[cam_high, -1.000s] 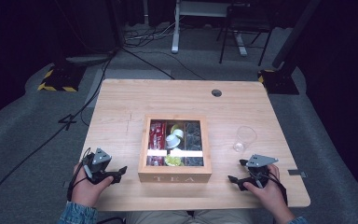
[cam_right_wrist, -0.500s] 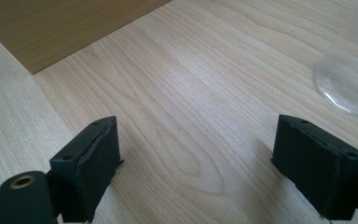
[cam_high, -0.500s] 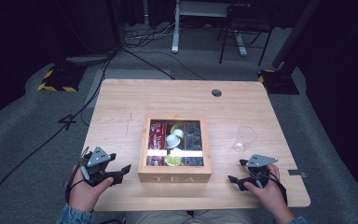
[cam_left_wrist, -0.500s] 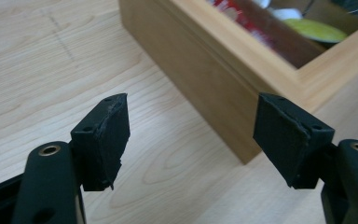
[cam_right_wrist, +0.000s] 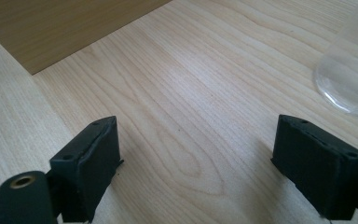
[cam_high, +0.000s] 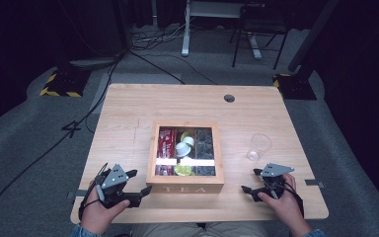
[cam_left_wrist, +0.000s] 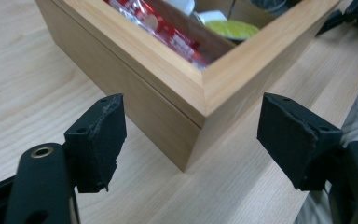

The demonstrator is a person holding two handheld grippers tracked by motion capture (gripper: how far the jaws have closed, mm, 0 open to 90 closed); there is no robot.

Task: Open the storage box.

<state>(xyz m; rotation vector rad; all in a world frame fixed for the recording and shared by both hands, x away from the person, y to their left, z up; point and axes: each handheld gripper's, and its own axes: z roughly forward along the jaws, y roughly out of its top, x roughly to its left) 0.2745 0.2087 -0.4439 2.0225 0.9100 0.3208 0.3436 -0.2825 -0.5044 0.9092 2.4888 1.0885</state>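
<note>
An open wooden tea box (cam_high: 185, 188) marked "TEA" stands in the middle of the table. Its compartments hold red packets (cam_high: 166, 143), a white cup-like piece (cam_high: 182, 148), a yellow-green capsule (cam_high: 181, 169) and dark packets (cam_high: 205, 143). My left gripper (cam_high: 140, 181) is open at the box's front left corner, close to it but apart. In the left gripper view that corner (cam_left_wrist: 205, 88) sits between the jaws of the left gripper (cam_left_wrist: 191, 135). My right gripper (cam_high: 250, 180) is open over bare wood right of the box, with nothing between its fingers in the right gripper view (cam_right_wrist: 196, 163).
A clear glass (cam_high: 259, 146) lies on the table just beyond the right gripper; its rim (cam_right_wrist: 349, 70) is at the upper right of the right gripper view. The table's front edge (cam_high: 202, 217) is close behind both hands. A cable hole (cam_high: 229, 98) sits at the far side.
The left gripper has shifted a little to the right, nearer the box's front left corner. The right gripper has stayed in place.
</note>
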